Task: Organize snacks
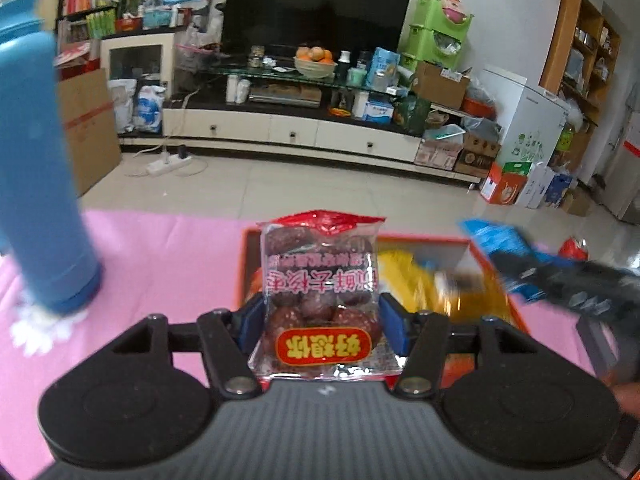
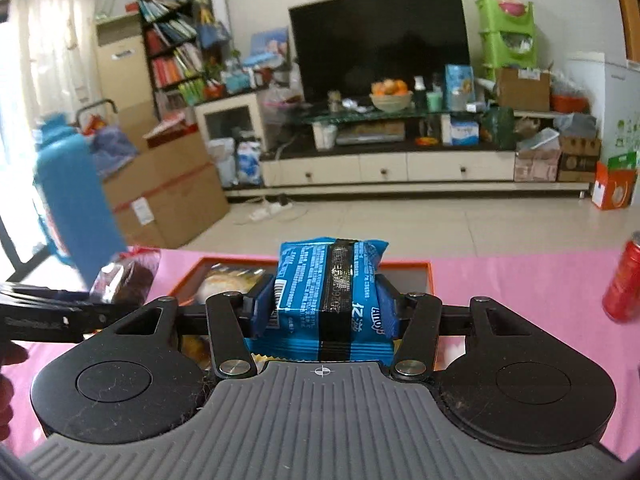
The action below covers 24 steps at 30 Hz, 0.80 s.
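Note:
My left gripper (image 1: 318, 312) is shut on a clear packet of red dates (image 1: 318, 292) with a red top seal, held upright above the orange box (image 1: 496, 276). My right gripper (image 2: 326, 302) is shut on a blue snack packet (image 2: 328, 292) with a black stripe, held above the same orange box (image 2: 424, 270). The box holds yellow and pale snack packets (image 1: 404, 280). In the left wrist view the right gripper and its blue packet (image 1: 504, 248) show blurred at the right. In the right wrist view the left gripper and its date packet (image 2: 128, 276) show at the left.
A tall blue bottle (image 1: 36, 168) stands on the pink tablecloth (image 1: 160, 264) at the left, on a white mat; it also shows in the right wrist view (image 2: 76, 200). A red can (image 2: 626, 280) stands on the cloth at the right. Beyond the table lie floor and a TV stand.

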Available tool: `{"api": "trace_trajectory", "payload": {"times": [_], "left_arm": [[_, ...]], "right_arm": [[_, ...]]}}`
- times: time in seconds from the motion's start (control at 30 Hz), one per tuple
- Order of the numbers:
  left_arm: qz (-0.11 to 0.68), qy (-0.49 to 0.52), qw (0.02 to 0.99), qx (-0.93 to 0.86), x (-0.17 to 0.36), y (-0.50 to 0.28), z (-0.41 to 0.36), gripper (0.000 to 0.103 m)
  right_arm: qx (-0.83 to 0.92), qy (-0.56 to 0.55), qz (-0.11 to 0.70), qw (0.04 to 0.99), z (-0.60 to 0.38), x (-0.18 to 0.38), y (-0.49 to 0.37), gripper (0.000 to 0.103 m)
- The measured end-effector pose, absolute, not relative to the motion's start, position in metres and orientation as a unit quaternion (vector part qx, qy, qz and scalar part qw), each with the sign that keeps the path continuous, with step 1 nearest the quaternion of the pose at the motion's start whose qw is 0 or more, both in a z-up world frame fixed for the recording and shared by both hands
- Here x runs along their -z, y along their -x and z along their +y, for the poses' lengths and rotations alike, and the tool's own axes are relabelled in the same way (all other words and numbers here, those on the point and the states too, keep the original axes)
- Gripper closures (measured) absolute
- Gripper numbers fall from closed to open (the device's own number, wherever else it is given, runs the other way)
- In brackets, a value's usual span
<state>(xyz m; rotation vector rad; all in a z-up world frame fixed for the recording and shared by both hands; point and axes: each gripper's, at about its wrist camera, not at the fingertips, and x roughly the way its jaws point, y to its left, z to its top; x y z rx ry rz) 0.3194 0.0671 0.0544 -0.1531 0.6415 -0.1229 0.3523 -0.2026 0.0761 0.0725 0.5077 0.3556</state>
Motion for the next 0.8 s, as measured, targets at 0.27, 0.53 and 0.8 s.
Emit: {"api": "trace_trajectory", "payload": {"times": [0.27,0.53,0.8], "left_arm": [[0.33,0.015,0.942,0.054,0.003,-0.389,0.032,0.043],[0.309,0.035,0.949,0.053,-0.02,-0.372,0.055,0.026],[0.267,0.046,0.962,0.032,-0.054,-0.266,0.059,0.001]], "right_arm": [[-0.175,-0.017,0.332,0.927,-0.179,-0.009,-0.434,0.073],[-0.171,-0.009,0.307,0.936,-0.177,-0.014,-0.415,0.03],[-0.163,-0.034,0.268,0.949,-0.201,-0.06,-0.318,0.016]]}}
